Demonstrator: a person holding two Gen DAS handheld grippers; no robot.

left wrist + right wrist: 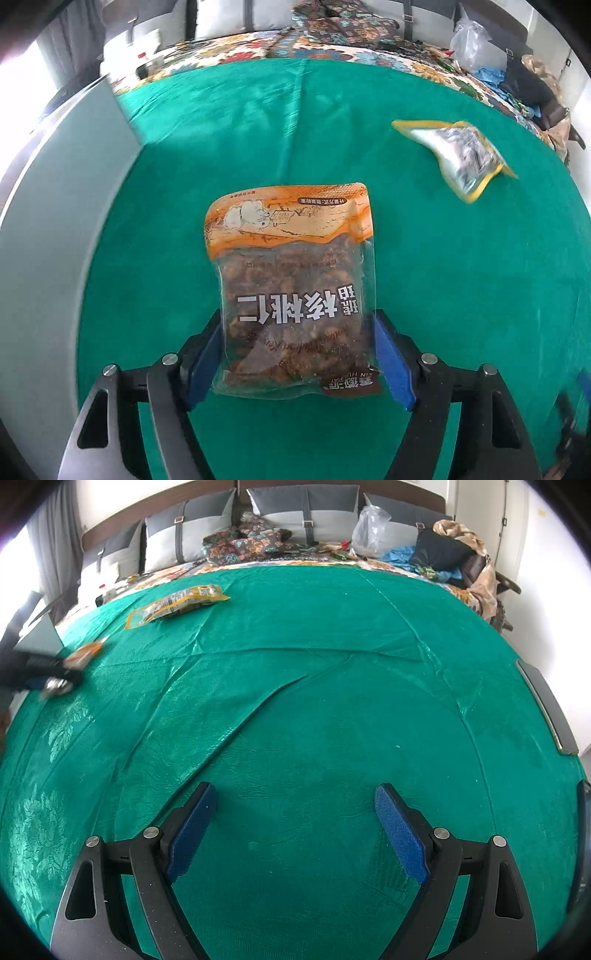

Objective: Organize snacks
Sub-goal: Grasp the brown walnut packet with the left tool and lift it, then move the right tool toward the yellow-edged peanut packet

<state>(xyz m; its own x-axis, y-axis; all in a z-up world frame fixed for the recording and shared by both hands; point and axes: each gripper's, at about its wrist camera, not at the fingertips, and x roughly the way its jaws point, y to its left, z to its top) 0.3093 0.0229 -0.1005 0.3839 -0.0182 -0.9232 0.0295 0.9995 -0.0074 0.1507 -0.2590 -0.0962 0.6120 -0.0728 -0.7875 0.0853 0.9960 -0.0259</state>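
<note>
A clear snack bag of brown walnut pieces with an orange top [291, 266] has its lower end between the blue pads of my left gripper [297, 314]. Both pads press on the bag's side edges, above the green cloth [424, 277]. In the right wrist view the same bag [86, 653] and the left gripper [55, 672] appear blurred at the far left. A silver packet with yellow edges [458, 155] lies on the cloth farther back, also seen as the yellow-edged packet [177, 603]. My right gripper [295, 786] stands open over the green cloth with nothing between its pads.
A grey flat surface [55, 258] borders the cloth on the left. Grey pillows [303, 513], a clear plastic bag [369, 528], patterned bedding and piled clothes [443, 554] lie at the back. A dark-edged panel [546, 709] sits at the right edge.
</note>
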